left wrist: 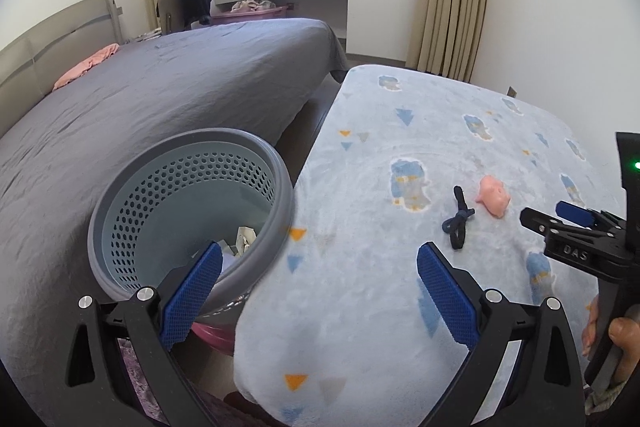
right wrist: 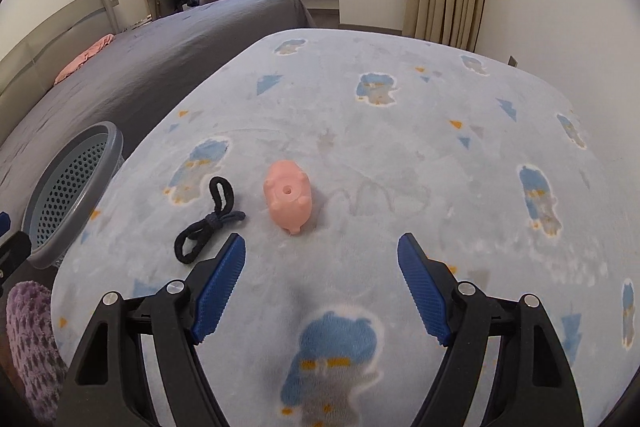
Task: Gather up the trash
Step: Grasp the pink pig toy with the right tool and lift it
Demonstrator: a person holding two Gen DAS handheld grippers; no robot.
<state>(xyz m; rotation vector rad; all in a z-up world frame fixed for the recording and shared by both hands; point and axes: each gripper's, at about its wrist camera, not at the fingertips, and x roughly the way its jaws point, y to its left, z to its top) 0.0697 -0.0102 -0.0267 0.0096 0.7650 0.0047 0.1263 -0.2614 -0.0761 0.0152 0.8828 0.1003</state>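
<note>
Left view: my left gripper (left wrist: 320, 267) is wide open and empty, above the round holey plastic bin (left wrist: 192, 211) beside the fluffy blanket (left wrist: 400, 327).

Right view: my right gripper (right wrist: 322, 259) gapes empty, near the smooth pink pig (right wrist: 287, 197) and dark knotted cord (right wrist: 212, 221).

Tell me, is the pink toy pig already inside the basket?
No, the pink toy pig lies on the blanket, beside the black cord, outside the basket.

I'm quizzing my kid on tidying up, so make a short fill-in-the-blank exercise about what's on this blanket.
1. The pink toy is shaped like a ____.
2. The dark cord lies on the toy's ____ side in the right wrist view.
3. The perforated basket already holds crumpled ____.
4. Both grippers' jaws stand ____.

Missing words: pig; left; paper; open
</note>
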